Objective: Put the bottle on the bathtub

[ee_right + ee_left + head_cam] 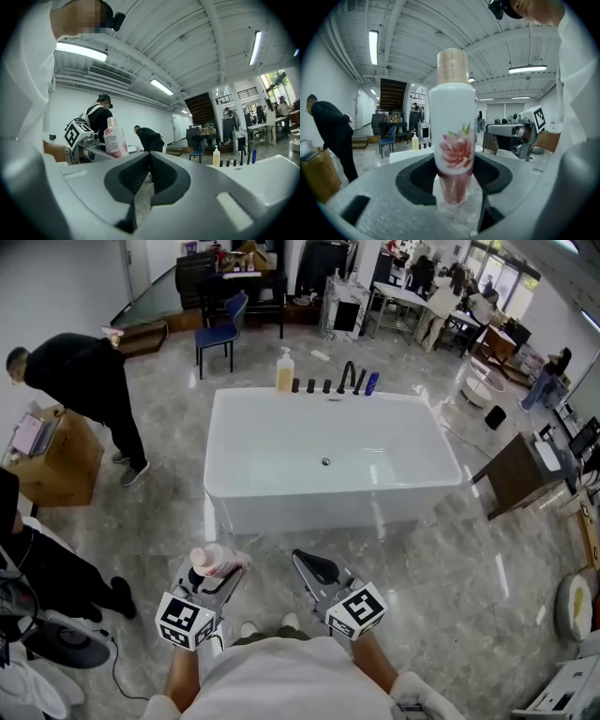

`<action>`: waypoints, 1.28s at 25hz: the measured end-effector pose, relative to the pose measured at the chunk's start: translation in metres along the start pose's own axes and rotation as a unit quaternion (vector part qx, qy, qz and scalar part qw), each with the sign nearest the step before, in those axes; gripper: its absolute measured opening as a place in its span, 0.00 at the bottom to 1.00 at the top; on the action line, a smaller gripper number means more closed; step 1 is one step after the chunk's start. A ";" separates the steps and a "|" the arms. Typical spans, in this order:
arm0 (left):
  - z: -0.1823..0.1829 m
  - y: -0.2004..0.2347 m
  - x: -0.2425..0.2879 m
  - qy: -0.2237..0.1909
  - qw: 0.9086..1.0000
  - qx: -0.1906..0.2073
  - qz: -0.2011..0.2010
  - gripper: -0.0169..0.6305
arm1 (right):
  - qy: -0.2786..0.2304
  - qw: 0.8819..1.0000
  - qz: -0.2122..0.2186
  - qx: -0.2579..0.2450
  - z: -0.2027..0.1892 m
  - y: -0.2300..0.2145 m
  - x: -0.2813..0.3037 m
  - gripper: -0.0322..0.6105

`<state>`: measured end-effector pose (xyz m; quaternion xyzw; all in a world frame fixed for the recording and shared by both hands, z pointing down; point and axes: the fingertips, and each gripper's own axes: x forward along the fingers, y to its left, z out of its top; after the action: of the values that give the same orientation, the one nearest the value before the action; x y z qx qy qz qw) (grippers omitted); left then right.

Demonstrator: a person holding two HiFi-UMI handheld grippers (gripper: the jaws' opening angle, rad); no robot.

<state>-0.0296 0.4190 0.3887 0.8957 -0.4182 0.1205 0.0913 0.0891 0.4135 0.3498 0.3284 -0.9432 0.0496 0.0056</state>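
Grey marble floor — blue chair, ceiling striplights.

The hall is bright and evenly lit. Ceiling strip lights glow overhead, and daylight enters through windows at the head view's upper right. The glossy floor and white bathtub show pale glare, and shadows are soft. Both gripper views bulge, with black corners and blurred foregrounds.
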 end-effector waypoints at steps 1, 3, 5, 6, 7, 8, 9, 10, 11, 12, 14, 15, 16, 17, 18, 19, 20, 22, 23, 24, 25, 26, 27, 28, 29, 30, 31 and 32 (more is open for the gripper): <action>0.000 -0.001 0.000 0.000 1.000 0.000 0.000 0.38 | -0.001 1.000 0.000 0.000 0.000 0.000 -0.001 0.06; 0.000 -0.003 0.000 0.001 1.000 0.001 0.001 0.38 | -0.001 1.000 0.000 0.001 0.000 0.001 -0.003 0.06; 0.000 -0.007 0.001 0.002 1.000 0.004 0.001 0.38 | -0.004 1.000 0.001 0.001 -0.001 -0.001 -0.008 0.06; 0.002 -0.008 0.003 0.001 1.000 0.006 0.001 0.38 | -0.005 1.000 0.001 0.001 -0.001 -0.002 -0.009 0.06; 0.003 -0.009 0.005 0.000 1.000 0.009 0.001 0.38 | -0.007 1.000 0.001 0.001 0.000 -0.004 -0.010 0.06; 0.004 -0.009 0.007 0.000 1.000 0.011 0.001 0.38 | -0.008 1.000 0.000 0.001 0.000 -0.006 -0.011 0.06; 0.005 -0.009 0.008 0.001 1.000 0.013 0.000 0.38 | -0.010 1.000 0.000 0.002 0.000 -0.008 -0.010 0.06; 0.005 -0.008 0.009 0.002 1.000 0.014 0.000 0.38 | -0.012 1.000 -0.001 0.003 0.000 -0.009 -0.010 0.06; 0.004 -0.007 0.009 0.003 1.000 0.014 0.001 0.38 | -0.012 1.000 0.000 0.003 -0.001 -0.010 -0.008 0.06; 0.004 -0.005 0.009 0.003 1.000 0.014 0.002 0.38 | -0.011 1.000 0.001 0.003 -0.001 -0.011 -0.007 0.06; 0.003 -0.004 0.010 0.005 1.000 0.013 0.006 0.38 | -0.011 1.000 0.004 0.003 -0.002 -0.013 -0.005 0.06; 0.003 -0.004 0.011 0.006 1.000 0.013 0.008 0.38 | -0.011 1.000 0.005 0.004 -0.001 -0.016 -0.005 0.06; 0.003 -0.004 0.012 0.007 1.000 0.012 0.009 0.38 | -0.012 1.000 0.006 0.004 -0.001 -0.018 -0.005 0.06; 0.004 -0.004 0.014 0.008 1.000 0.012 0.011 0.38 | -0.012 1.000 0.007 0.005 -0.001 -0.021 -0.004 0.06; 0.004 -0.003 0.016 0.008 1.000 0.012 0.013 0.38 | -0.011 1.000 0.008 0.006 -0.001 -0.024 -0.004 0.06; 0.005 -0.003 0.019 0.009 1.000 0.011 0.015 0.38 | -0.011 1.000 0.009 0.007 -0.002 -0.028 -0.003 0.06; 0.006 -0.003 0.024 0.010 1.000 0.011 0.016 0.38 | -0.010 1.000 0.010 0.008 -0.001 -0.033 -0.004 0.06; 0.009 -0.005 0.036 0.011 1.000 0.011 0.017 0.38 | -0.011 1.000 0.009 0.010 -0.001 -0.046 -0.007 0.06; 0.011 -0.005 0.043 0.012 1.000 0.012 0.017 0.38 | -0.012 1.000 0.008 0.011 -0.001 -0.053 -0.009 0.06; 0.011 -0.005 0.048 0.012 1.000 0.012 0.018 0.38 | -0.012 1.000 0.007 0.012 -0.002 -0.059 -0.009 0.06; 0.011 -0.004 0.052 0.013 1.000 0.011 0.019 0.38 | -0.012 1.000 0.007 0.013 -0.004 -0.064 -0.010 0.06; 0.010 -0.003 0.055 0.014 1.000 0.010 0.021 0.38 | -0.011 1.000 0.006 0.015 -0.006 -0.068 -0.010 0.06; 0.009 -0.002 0.058 0.016 1.000 0.007 0.024 0.38 | -0.011 1.000 0.006 0.017 -0.007 -0.073 -0.011 0.06; 0.008 -0.001 0.060 0.017 1.000 0.004 0.026 0.38 | -0.011 1.000 0.005 0.019 -0.008 -0.078 -0.012 0.06; 0.007 0.000 0.064 0.018 0.999 0.001 0.029 0.38 | -0.012 1.000 0.003 0.020 -0.009 -0.085 -0.014 0.06; 0.006 0.001 0.069 0.018 0.999 -0.001 0.030 0.38 | -0.014 1.000 0.001 0.023 -0.009 -0.092 -0.014 0.06; 0.006 0.002 0.074 0.019 0.999 -0.004 0.032 0.38 | -0.016 1.000 0.000 0.026 -0.010 -0.099 -0.015 0.06; 0.005 0.003 0.078 0.020 0.999 -0.007 0.033 0.38 | -0.017 0.999 -0.001 0.030 -0.012 -0.105 -0.016 0.06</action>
<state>0.0174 0.3586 0.4067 0.8782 -0.4464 0.1384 0.1014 0.1666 0.3421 0.3701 0.3305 -0.9408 0.0720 -0.0203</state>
